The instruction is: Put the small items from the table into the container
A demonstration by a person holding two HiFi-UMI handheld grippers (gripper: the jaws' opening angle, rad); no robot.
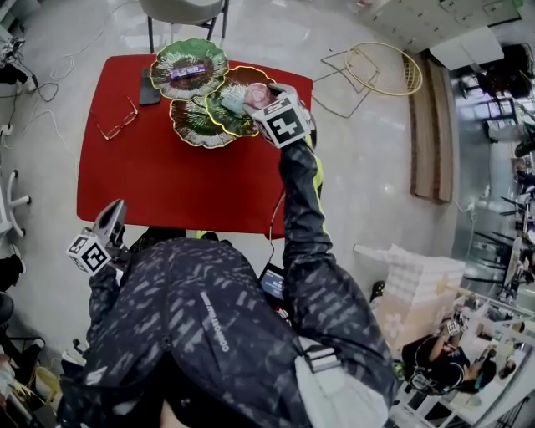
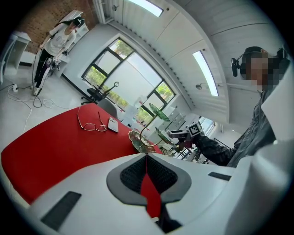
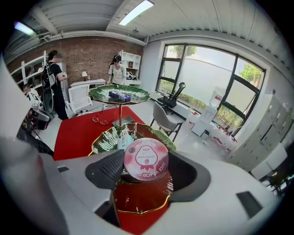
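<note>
A tiered stand of leaf-shaped dishes (image 1: 201,129) rises at the far side of the red table (image 1: 167,184). Its top dish (image 3: 138,94) holds a purple packet (image 3: 118,95). A green dish (image 3: 103,140) below carries a small pale packet (image 3: 123,142). My right gripper (image 1: 259,100) is shut on a round pink-lidded cup (image 3: 146,159), which hangs over the red-brown, gold-rimmed dish (image 3: 138,202). My left gripper (image 1: 113,211) is shut and empty near the table's near left corner, pointing across the table; its pads (image 2: 158,176) meet.
Glasses (image 1: 117,121) and a dark phone (image 1: 149,88) lie on the table's far left. A chair (image 1: 180,12) stands behind the table. A wire hoop stand (image 1: 380,67) and cables lie on the floor. People stand in the background.
</note>
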